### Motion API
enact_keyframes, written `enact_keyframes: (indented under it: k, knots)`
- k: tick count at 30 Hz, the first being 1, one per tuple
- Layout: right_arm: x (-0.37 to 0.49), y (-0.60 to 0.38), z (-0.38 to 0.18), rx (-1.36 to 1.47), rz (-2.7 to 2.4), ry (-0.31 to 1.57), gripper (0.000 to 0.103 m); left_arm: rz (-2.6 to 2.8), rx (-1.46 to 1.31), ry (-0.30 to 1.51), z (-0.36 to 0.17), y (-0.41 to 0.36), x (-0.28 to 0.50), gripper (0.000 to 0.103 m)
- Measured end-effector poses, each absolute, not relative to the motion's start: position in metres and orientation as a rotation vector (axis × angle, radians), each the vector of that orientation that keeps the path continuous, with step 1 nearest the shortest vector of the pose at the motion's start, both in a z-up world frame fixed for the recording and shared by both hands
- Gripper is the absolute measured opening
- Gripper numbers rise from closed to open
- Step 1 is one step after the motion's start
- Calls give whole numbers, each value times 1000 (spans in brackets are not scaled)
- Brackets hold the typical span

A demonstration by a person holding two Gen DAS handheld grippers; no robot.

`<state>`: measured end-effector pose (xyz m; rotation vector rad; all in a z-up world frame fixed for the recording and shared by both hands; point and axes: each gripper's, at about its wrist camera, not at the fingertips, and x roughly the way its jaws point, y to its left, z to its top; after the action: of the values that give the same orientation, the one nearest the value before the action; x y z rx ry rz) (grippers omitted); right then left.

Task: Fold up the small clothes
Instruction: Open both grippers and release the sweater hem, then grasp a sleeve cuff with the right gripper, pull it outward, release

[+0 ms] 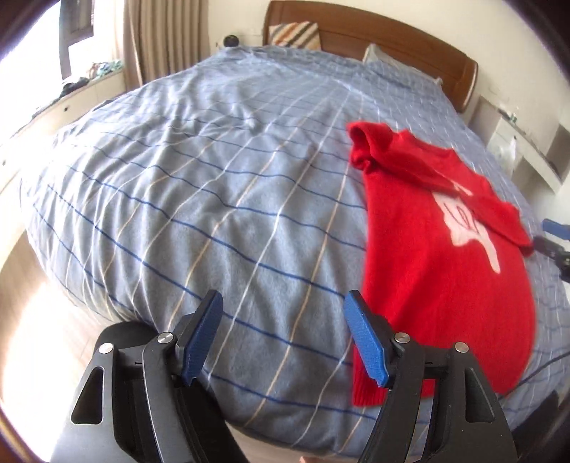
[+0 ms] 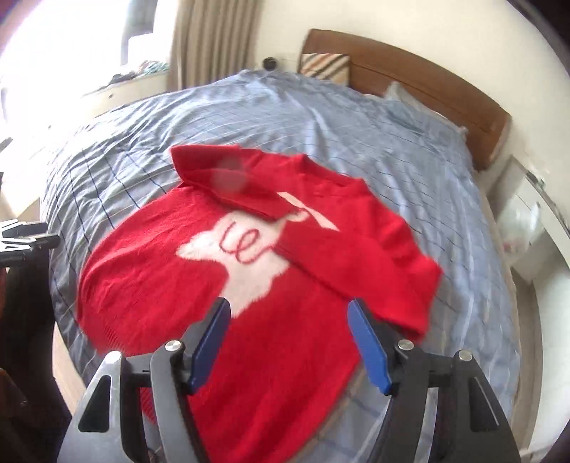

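Note:
A small red sweater (image 1: 438, 270) with a white motif lies flat on the blue checked bedspread (image 1: 213, 185), both sleeves folded in over its chest. In the left wrist view it lies to the right of my left gripper (image 1: 283, 322), which is open and empty above the bedspread near the sweater's hem. In the right wrist view the sweater (image 2: 199, 285) fills the middle. My right gripper (image 2: 288, 331) is open and empty just above its lower half. The right gripper also shows at the right edge of the left wrist view (image 1: 555, 245).
A wooden headboard (image 1: 392, 39) with a striped pillow (image 1: 295, 34) stands at the far end of the bed. A window ledge with clutter (image 1: 82, 82) runs along the left. A white bedside shelf (image 1: 523, 149) stands on the right. The wooden floor (image 1: 32, 306) shows at lower left.

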<state>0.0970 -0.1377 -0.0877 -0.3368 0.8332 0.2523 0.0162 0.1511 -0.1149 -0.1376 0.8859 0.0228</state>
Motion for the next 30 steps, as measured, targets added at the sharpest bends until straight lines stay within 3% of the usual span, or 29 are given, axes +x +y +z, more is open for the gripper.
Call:
enact_keyframes:
  k: [3,6,8,12,18,23,30]
  knots:
    - [164,-110,-130,-421,270,878,62,55,-159,870,-135,155,17,73]
    - [204,-107,-173,-422,210,924,45,112,-179,931,-151,165,16,72]
    - [211,-124,-176,-310,169,913,8,82,-239,909,-149,173,17,73]
    - [184,-202,-136,-36,18,809,7,93,-251,936,-155,174,21,75]
    - [89,-401,-87,277,-368,669,7,96,-230,936,-157,166,21,75]
    - [17,-499,-112,501,-536,694,7,107,-203,946,-161,162,23,75]
    - [-34,-517,-169,771,-567,683,7,121,-159,942,-160,158,22,75]
